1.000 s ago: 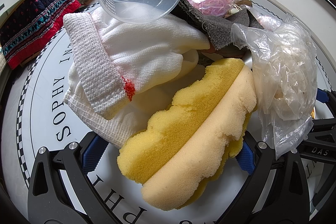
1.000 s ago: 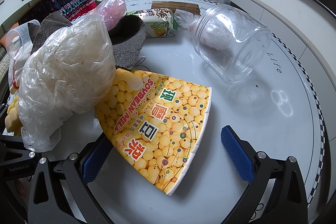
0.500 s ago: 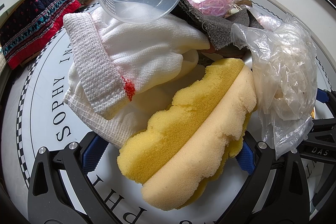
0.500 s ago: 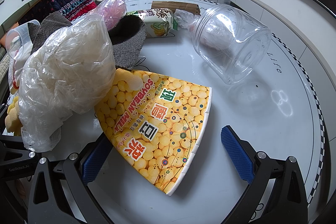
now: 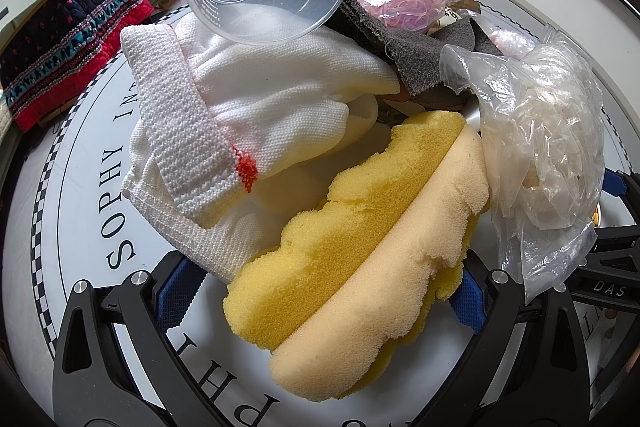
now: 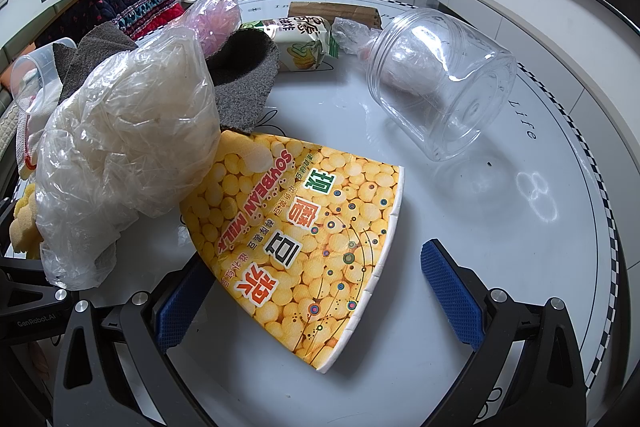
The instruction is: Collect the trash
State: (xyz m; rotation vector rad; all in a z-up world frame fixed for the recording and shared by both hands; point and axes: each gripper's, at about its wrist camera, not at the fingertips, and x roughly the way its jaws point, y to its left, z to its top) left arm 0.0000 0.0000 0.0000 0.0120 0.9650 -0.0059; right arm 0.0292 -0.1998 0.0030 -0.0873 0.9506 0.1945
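Left gripper (image 5: 320, 291): spread, straddling sponge (image 5: 360, 259), lower centre.
Right gripper (image 6: 312, 287): spread, around flattened cup (image 6: 304, 235), centre.

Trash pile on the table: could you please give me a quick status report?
Left gripper open, straddling yellow sponge. Right gripper open, flattened soybean milk cup between its fingers. Nothing gripped. Crumpled plastic bag overlaps the cup.

Porous foam sponge (image 5: 352, 251), seemingly glossy table (image 6: 500, 227)
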